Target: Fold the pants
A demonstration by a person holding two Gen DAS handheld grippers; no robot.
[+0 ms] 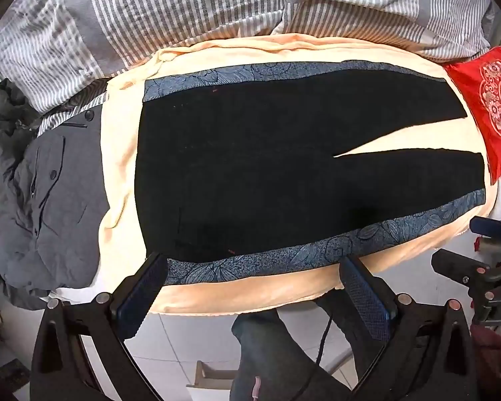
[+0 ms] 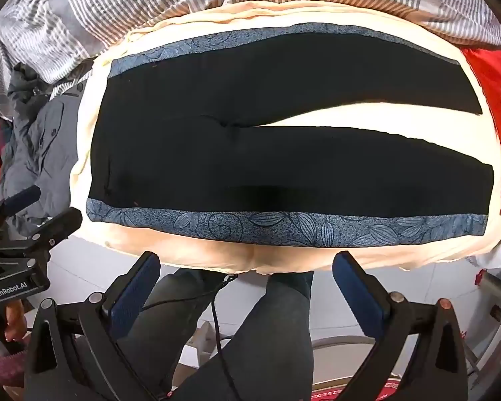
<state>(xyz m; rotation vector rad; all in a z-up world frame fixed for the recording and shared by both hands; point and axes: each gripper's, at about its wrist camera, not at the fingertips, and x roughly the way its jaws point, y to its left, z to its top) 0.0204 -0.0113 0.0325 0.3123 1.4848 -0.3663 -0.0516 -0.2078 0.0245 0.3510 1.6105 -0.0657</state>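
Black pants point(image 1: 250, 167) with blue patterned side stripes point(image 1: 367, 237) lie flat on a cream blanket point(image 1: 250, 290), waist at the left, the two legs spread toward the right. The right wrist view shows the same pants point(image 2: 250, 167) and the stripe point(image 2: 284, 224) along their near edge. My left gripper point(image 1: 254, 267) hangs open above the near edge of the pants, nothing between its fingers. My right gripper point(image 2: 247, 264) is open too, over the blanket's point(image 2: 317, 260) near edge. Each gripper appears at the side of the other's view, the right gripper point(image 1: 484, 260) and the left gripper point(image 2: 33, 220).
A grey garment pile point(image 1: 50, 193) lies left of the blanket. A striped grey duvet point(image 1: 183, 10) runs along the far side. A red embroidered cushion point(image 1: 491, 107) sits at the right. Below are a person's legs point(image 2: 267, 334), a cable and tiled floor.
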